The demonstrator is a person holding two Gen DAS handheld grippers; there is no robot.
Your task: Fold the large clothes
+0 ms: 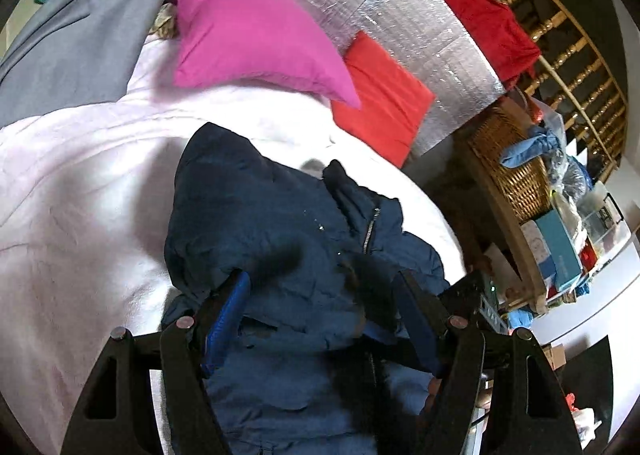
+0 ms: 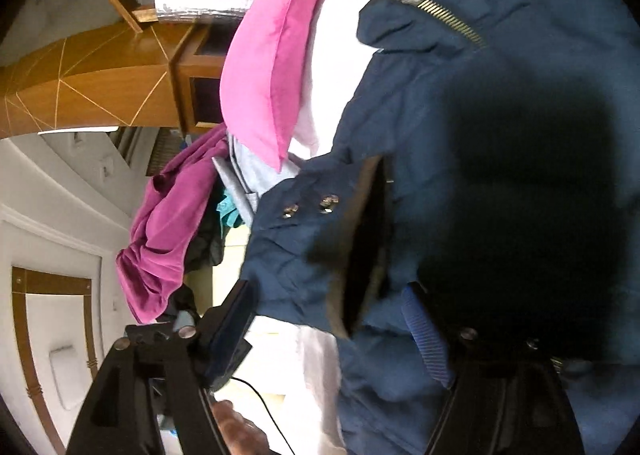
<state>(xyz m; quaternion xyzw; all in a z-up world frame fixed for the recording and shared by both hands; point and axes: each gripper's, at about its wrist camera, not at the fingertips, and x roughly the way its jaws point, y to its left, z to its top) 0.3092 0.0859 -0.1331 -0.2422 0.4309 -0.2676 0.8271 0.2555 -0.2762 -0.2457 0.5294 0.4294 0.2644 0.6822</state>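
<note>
A navy padded jacket (image 1: pixel 272 239) with a metal zip lies crumpled on a pale pink bedspread (image 1: pixel 80 191). My left gripper (image 1: pixel 324 291) is open, its blue-padded fingers (image 1: pixel 228 319) spread wide over the jacket's lower part. In the right wrist view the jacket (image 2: pixel 500 127) fills the right side, with snap buttons and a zip showing. My right gripper (image 2: pixel 332 307) is open; its right finger (image 2: pixel 424 331) lies against the jacket, its left finger (image 2: pixel 236 315) is off the fabric.
A magenta pillow (image 1: pixel 248 35) and a red pillow (image 1: pixel 380 95) lie at the bed's head by a silver foil panel (image 1: pixel 400 15). Grey cloth (image 1: pixel 72 39) is piled at left. A wicker basket (image 1: pixel 516 171) and boxes stand right. Purple cloth (image 2: pixel 172 223) hangs beside the bed.
</note>
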